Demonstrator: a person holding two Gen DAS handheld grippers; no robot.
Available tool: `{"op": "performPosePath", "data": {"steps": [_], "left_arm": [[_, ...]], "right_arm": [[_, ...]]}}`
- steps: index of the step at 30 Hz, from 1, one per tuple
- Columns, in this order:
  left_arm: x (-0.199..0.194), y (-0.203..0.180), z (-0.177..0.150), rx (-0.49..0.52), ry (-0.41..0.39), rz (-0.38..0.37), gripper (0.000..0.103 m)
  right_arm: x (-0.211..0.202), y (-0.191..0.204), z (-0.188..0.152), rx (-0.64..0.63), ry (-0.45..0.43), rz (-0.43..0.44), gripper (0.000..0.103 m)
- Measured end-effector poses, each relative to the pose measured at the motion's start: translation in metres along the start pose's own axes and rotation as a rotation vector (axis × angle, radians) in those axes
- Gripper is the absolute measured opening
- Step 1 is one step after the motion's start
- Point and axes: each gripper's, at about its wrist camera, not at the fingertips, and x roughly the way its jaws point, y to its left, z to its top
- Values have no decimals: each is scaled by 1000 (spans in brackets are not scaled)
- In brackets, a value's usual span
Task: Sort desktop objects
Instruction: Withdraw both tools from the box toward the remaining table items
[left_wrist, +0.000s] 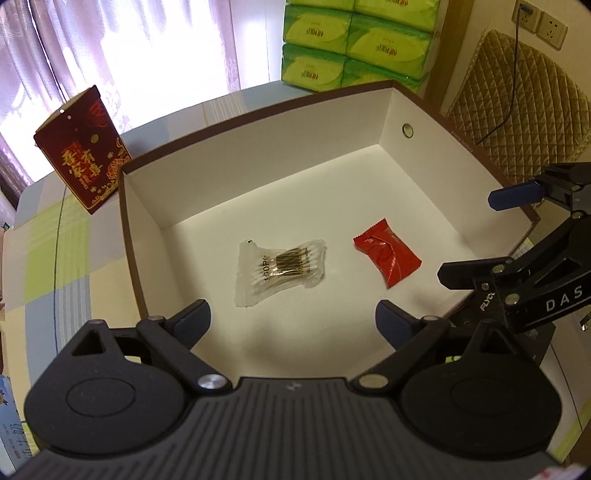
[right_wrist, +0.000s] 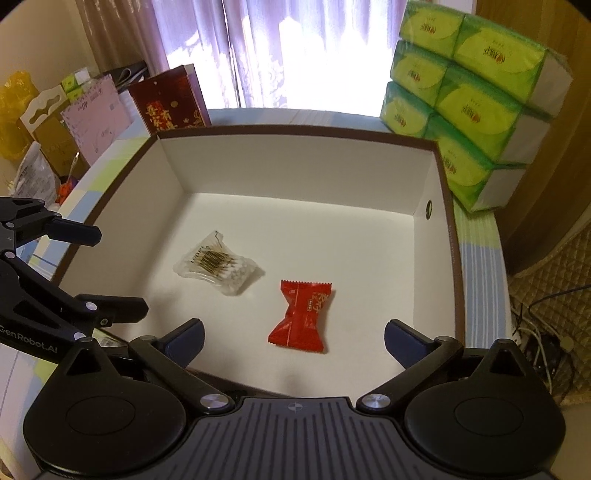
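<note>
The swab pack (left_wrist: 280, 272) lies flat mid-frame on the white floor of the box (left_wrist: 424, 110), and the red candy (left_wrist: 387, 257) lies just right of it, apart from it. My left tongs (left_wrist: 293, 319) hang over the box's near edge at the bottom of the frame, spread wide with nothing between them. My right tongs (right_wrist: 293, 338) are equally wide and empty, with the candy just ahead of them. A dark red carton (left_wrist: 83, 147) stands on the table (left_wrist: 55, 251) at upper left; green tissue packs (left_wrist: 351, 40) are stacked at the top.
</note>
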Motion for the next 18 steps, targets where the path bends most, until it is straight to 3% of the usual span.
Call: {"op": "performPosePath", "data": {"steps": [18], "left_arm": [[-60, -19, -25, -4, -82, 14, 96]], "right_arm": [[-60, 24, -20, -11, -94, 9, 101]]}}
